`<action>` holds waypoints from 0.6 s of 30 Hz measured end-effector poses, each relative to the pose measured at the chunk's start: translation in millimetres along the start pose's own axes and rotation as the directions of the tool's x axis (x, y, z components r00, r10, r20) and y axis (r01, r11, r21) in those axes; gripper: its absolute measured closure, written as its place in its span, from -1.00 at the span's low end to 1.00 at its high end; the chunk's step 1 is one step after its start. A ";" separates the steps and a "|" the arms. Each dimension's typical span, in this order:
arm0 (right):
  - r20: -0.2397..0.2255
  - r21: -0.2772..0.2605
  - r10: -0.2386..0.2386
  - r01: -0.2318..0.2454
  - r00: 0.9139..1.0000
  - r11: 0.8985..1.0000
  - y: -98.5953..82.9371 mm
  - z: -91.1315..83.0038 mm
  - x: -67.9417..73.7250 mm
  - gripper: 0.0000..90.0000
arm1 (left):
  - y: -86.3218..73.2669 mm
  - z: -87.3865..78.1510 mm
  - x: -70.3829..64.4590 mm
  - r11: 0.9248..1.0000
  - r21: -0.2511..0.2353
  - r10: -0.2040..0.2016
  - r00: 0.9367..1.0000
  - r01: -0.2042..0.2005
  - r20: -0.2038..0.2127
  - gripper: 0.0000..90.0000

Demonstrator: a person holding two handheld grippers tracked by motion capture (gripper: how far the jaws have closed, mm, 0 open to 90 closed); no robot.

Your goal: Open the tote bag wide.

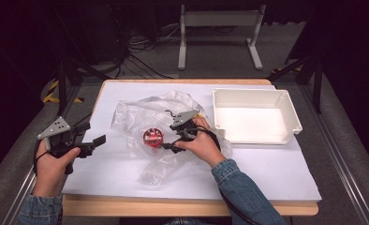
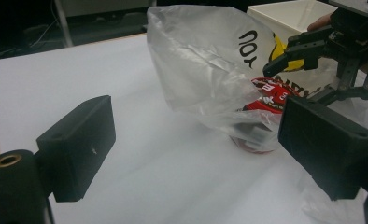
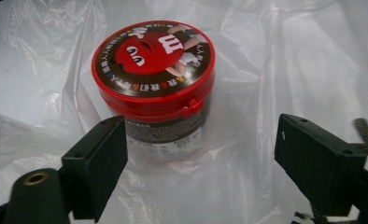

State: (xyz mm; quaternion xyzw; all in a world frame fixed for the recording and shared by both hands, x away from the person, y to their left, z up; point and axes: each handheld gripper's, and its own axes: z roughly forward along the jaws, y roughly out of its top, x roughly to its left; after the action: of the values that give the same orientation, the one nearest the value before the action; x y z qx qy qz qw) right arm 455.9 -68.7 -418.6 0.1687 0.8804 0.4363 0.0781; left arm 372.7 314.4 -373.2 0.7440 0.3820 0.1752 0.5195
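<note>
White sheet-covered wooden table (image 1: 126, 168), dark floor with cables behind. Crumpled clear plastic bag (image 1: 140, 112) lies mid-table; a small round candy jar with a red printed lid (image 1: 152, 137) stands upright on it, near the bag's left-centre. Right gripper (image 1: 169, 146) is just right of the jar, jaws spread wide, jar between and beyond them, not touching. Left gripper (image 1: 99, 140) sits well left of the bag, jaws spread, holding nothing. White rectangular plastic tray (image 1: 290, 110) at far right.
</note>
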 end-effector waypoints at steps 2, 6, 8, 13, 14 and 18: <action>-0.017 0.004 0.004 -0.003 1.000 1.000 0.1 3.1 1.5 -0.67 | -0.5 -0.8 0.5 1.000 -0.003 -0.002 1.000 0.002 -0.001 -0.73; -0.033 0.009 -0.003 0.003 0.999 1.000 0.0 8.5 3.1 -0.69 | -1.8 -1.3 0.9 1.000 -0.004 -0.009 1.000 0.008 -0.003 -0.73; -0.043 0.002 -0.006 0.006 0.999 1.000 0.4 10.8 3.7 -0.69 | -2.3 -1.7 1.3 1.000 0.000 -0.009 1.000 0.009 -0.005 -0.73; -0.056 0.003 -0.020 0.021 0.998 1.000 1.9 14.9 5.0 -0.69 | -3.1 -1.8 2.4 1.000 -0.002 -0.012 1.000 0.012 -0.008 -0.73; -0.056 0.004 -0.024 0.024 0.998 1.000 2.3 15.6 5.3 -0.69 | -3.2 -1.7 2.4 1.000 -0.001 -0.013 1.000 0.013 -0.008 -0.73; -0.064 0.003 -0.027 0.027 0.998 1.000 3.2 19.5 6.4 -0.69 | -3.3 -0.6 2.4 1.000 0.001 -0.015 1.000 0.015 -0.006 -0.73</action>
State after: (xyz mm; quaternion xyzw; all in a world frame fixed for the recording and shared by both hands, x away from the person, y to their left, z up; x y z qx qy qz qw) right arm 456.3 -50.1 -427.9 0.1427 0.8856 0.4386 0.0553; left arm 372.6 317.2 -376.2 0.7411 0.3890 0.1732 0.5191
